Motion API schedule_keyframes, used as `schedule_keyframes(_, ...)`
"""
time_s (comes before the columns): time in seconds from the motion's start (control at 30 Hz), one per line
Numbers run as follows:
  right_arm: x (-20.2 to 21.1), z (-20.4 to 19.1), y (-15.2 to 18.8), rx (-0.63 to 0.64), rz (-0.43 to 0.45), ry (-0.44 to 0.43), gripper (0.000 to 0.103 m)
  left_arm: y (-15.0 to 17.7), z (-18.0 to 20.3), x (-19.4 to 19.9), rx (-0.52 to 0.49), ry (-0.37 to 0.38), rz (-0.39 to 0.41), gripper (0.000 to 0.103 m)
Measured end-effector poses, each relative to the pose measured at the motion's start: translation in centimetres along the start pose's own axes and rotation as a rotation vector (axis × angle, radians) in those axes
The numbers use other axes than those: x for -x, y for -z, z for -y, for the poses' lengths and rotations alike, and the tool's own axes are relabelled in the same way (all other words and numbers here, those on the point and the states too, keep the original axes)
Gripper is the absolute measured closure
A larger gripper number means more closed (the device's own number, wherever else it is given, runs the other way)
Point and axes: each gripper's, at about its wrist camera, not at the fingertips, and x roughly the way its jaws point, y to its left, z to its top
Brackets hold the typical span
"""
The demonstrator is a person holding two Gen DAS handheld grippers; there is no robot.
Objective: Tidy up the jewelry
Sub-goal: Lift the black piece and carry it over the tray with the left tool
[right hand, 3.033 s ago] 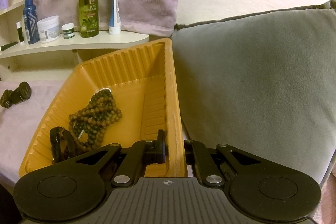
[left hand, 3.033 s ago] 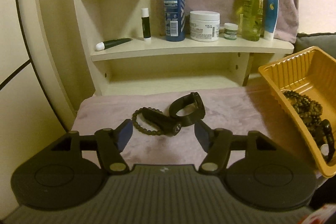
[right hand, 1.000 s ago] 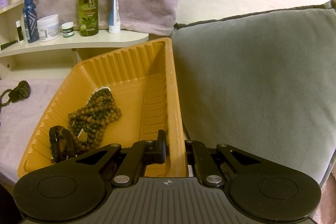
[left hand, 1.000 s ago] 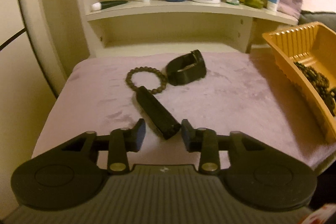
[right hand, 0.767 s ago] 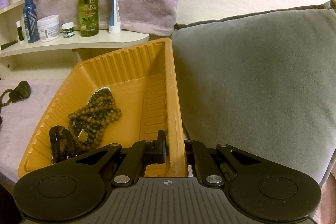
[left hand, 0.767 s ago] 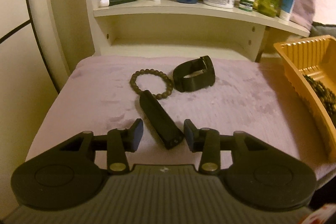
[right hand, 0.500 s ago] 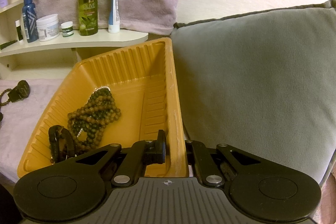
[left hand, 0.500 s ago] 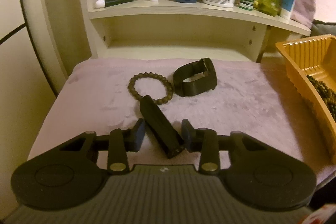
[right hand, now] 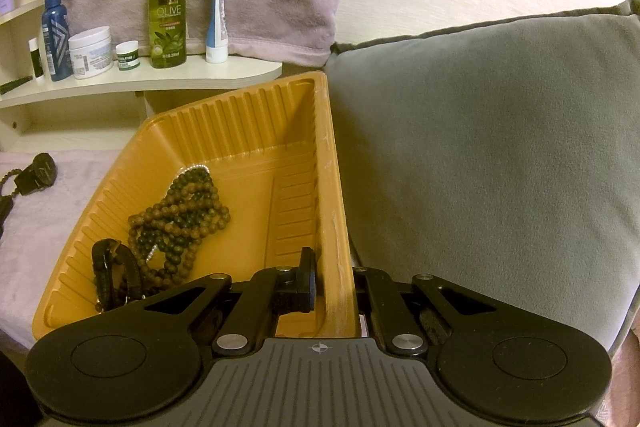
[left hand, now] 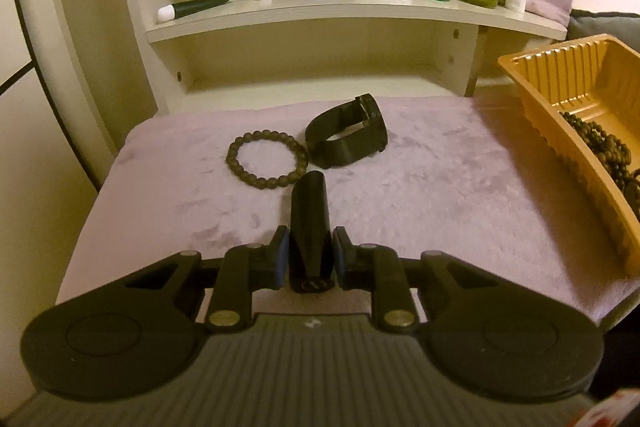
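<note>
1. Dim, warm yellow indoor light tints both views, giving the cream wooden shelf (left hand: 352, 15) and the wall an amber cast.
2. Fisheye distortion bows the shelf edge and darkens the corners of each frame.
3. Soft shadow pools beneath the shelf and inside the ribbed orange plastic tray (right hand: 256, 131).
4. Faint glare sits on the tall green spray bottle (right hand: 167, 3).
5. Grain and slight softness blur the label print; the plush mauve cover (left hand: 432, 187) shows mottled patches.
</note>
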Motion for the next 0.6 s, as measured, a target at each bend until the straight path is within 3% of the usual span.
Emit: schedule_keyframes(0.6,0.1,-0.1,-0.2,0.001,0.007,-0.005,0.097,-1.8,1.0,2.2,0.015,0.045,0.035,0.083)
